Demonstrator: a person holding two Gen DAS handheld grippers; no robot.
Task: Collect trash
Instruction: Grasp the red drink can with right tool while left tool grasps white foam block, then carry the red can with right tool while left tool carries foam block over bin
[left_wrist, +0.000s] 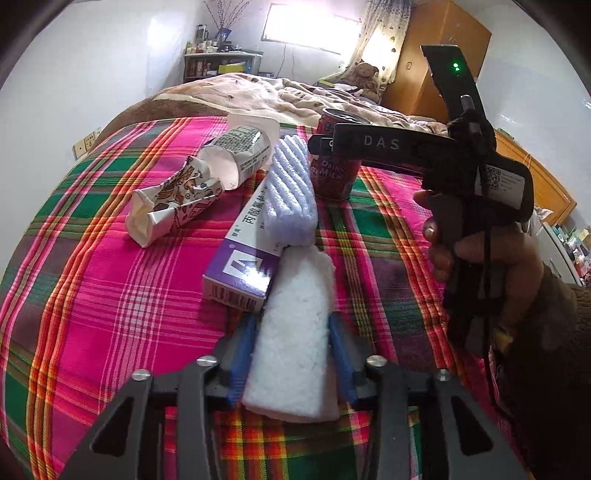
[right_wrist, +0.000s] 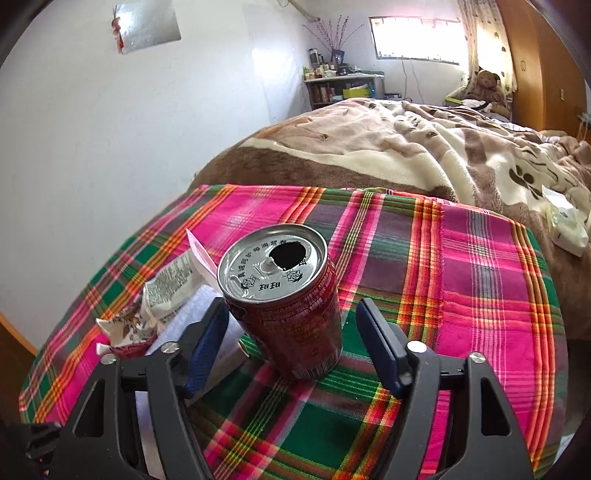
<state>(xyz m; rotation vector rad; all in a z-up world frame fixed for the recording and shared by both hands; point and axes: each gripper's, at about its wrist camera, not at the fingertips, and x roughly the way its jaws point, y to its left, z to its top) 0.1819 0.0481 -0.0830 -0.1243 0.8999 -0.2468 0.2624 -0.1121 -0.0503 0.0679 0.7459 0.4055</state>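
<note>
- Nearest my left lens, the left claw (left_wrist: 291, 354) has its blue pads closed against the flanks of a white foam strip (left_wrist: 291, 332), so I already hold one piece of trash. The strip runs forward from the jaws, and its far end meets a ribbed pale-blue foam piece (left_wrist: 291, 188).
- I judge the clamp sits near the strip's base so the free length stays in my sight.
- The right claw (right_wrist: 295, 339) stands wide open, holding nothing. Its pads straddle a red drink can (right_wrist: 291, 302), with a clear gap on the right side; on the left I cannot tell contact. The can stands upright with its mouth open, on the plaid cloth (right_wrist: 461, 295) covering the bed.
- That placement looks like setting up a squeeze across the can's body.
- The right hand (left_wrist: 480, 258) grips its handle upright, with the claw arm level and reaching toward the cloth's far edge.
- Further out lie a purple-and-white box (left_wrist: 240, 266), partly under the foam, a crumpled printed carton (left_wrist: 173, 199) and a torn white packet (left_wrist: 240, 155), toward the cloth's far left.
</note>
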